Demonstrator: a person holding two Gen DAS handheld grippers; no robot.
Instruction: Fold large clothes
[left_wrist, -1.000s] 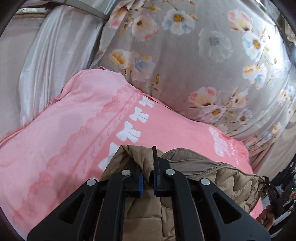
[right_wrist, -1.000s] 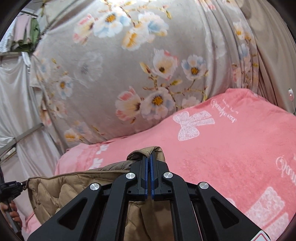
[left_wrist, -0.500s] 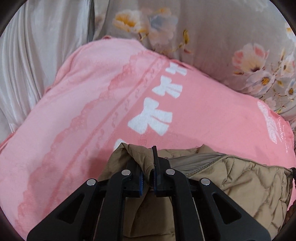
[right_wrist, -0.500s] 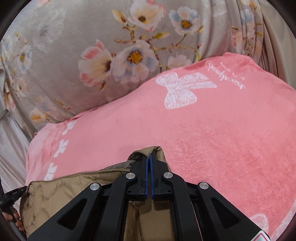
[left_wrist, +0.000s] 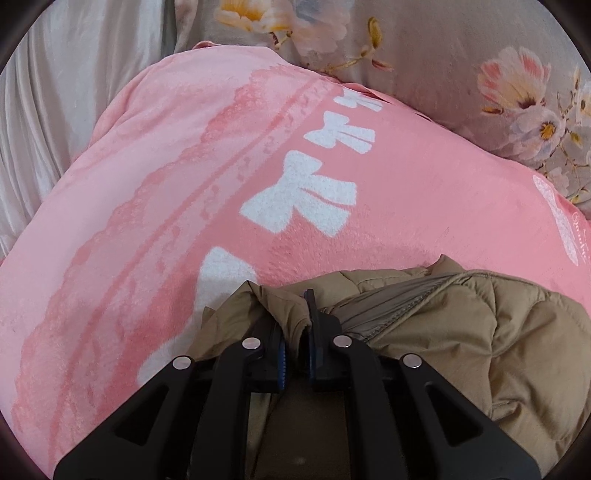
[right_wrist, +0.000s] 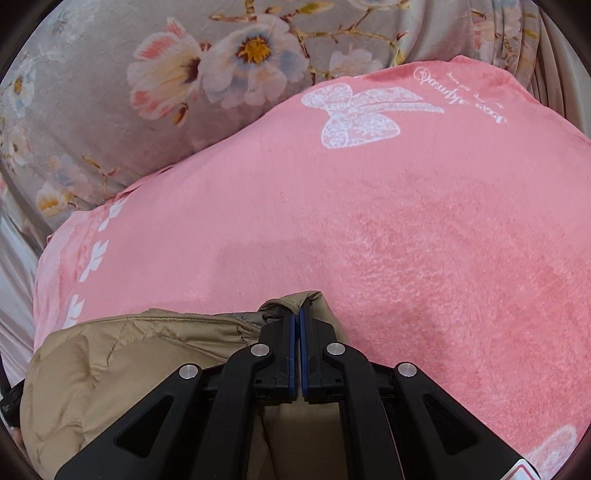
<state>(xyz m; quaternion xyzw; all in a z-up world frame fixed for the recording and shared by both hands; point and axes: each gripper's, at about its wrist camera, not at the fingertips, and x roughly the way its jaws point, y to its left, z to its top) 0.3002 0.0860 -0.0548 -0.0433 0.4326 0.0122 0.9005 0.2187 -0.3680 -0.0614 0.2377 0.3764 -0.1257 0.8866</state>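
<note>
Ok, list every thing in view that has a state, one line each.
Tan quilted jacket: bunched, held at two points, lying on the blanket.
Left gripper: jaws shut on jacket fabric.
Right gripper: jaws shut on a jacket edge.
Pink blanket: spread flat.
Floral sheet: spread beyond the blanket, part covered.

A pink blanket (left_wrist: 155, 206) with white bows lies against a grey floral sheet (right_wrist: 92, 122) beside pale curtains (left_wrist: 62, 81).
</note>
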